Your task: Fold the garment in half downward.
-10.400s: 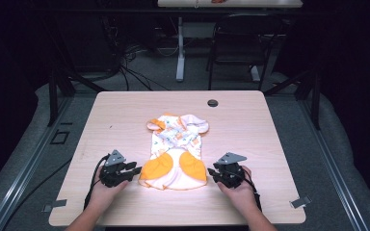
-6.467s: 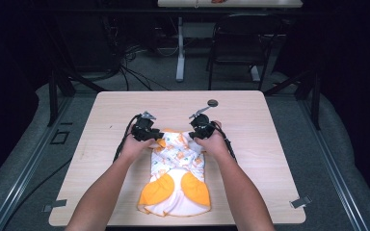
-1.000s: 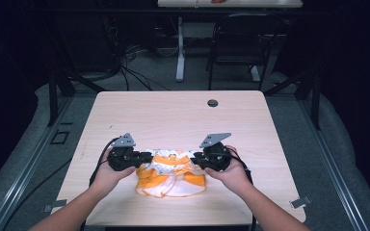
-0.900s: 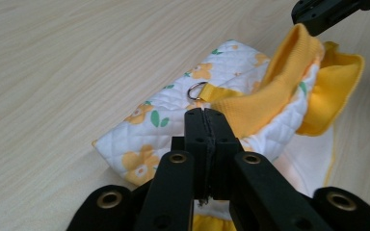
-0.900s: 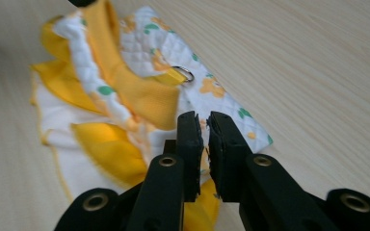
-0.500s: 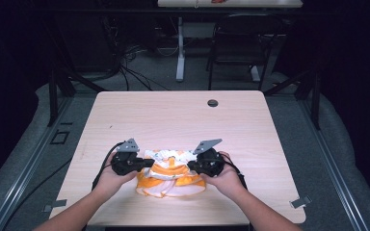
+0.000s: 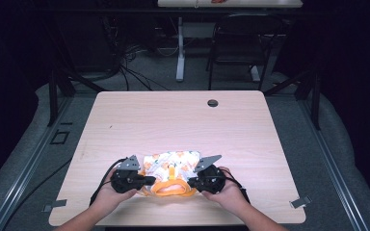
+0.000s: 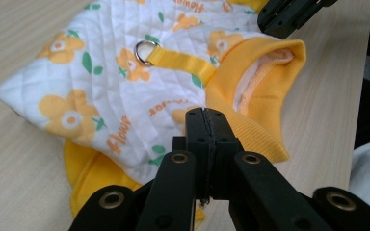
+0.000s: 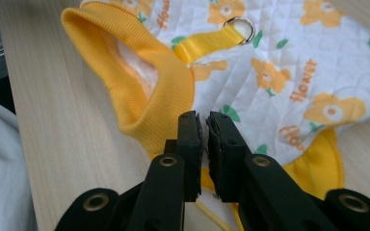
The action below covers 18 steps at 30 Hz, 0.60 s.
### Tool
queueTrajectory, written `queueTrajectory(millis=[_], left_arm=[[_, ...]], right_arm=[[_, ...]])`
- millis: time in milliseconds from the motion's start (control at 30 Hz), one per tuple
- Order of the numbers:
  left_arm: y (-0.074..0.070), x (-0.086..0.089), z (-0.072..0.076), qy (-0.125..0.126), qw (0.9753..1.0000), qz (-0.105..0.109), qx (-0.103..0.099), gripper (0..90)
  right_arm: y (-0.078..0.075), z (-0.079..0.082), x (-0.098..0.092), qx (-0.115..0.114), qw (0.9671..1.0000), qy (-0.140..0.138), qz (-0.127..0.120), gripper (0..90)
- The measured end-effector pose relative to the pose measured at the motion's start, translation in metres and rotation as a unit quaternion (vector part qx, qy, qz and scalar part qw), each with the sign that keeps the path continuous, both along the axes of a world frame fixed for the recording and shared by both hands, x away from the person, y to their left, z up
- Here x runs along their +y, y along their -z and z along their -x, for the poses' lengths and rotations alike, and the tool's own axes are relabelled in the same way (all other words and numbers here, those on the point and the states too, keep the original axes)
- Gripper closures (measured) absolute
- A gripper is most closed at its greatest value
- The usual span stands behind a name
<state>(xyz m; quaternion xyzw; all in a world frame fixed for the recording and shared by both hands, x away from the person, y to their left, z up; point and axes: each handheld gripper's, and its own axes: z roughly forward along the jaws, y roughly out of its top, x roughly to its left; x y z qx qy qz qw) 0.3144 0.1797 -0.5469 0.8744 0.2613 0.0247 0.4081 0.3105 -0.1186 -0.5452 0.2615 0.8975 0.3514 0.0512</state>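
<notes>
A small quilted garment [image 7: 169, 168], white with orange flowers and yellow trim, lies folded near the table's front edge. Its yellow ribbed collar [image 8: 255, 96] gapes open, and a yellow strap with a metal ring [image 8: 145, 50] crosses the top. My left gripper [image 7: 149, 181] rests at the garment's left side with its jaws pressed together over the fabric [image 8: 205, 115], and nothing shows between them. My right gripper [image 7: 191, 182] sits at the right side by the collar [image 9: 139, 86]. In the right gripper view its jaws [image 9: 203, 120] stand a hair apart with no cloth visible in the gap.
The wooden table [image 7: 173, 120] has a round cable hole [image 7: 212, 103] at the back. A dark chair [image 7: 236, 43] and a desk leg stand on the floor beyond. The right gripper's tip [image 8: 289, 14] shows at the top of the left gripper view.
Both grippers drew closer together and slightly toward the front edge. The garment's far part has come over the near part, leaving a shorter bundle.
</notes>
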Motion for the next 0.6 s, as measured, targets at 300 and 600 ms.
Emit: queueTrajectory(millis=[300,600], left_arm=[[0.019,0.006,0.004,-0.008,0.9998,-0.01,0.016,89.8],[0.025,0.002,-0.005,-0.019,0.9997,-0.012,0.008,89.9]], right_arm=[[0.015,0.004,0.001,0.015,0.9998,0.0,0.014,83.0],[0.021,-0.003,0.003,0.013,0.9998,0.013,0.01,84.0]])
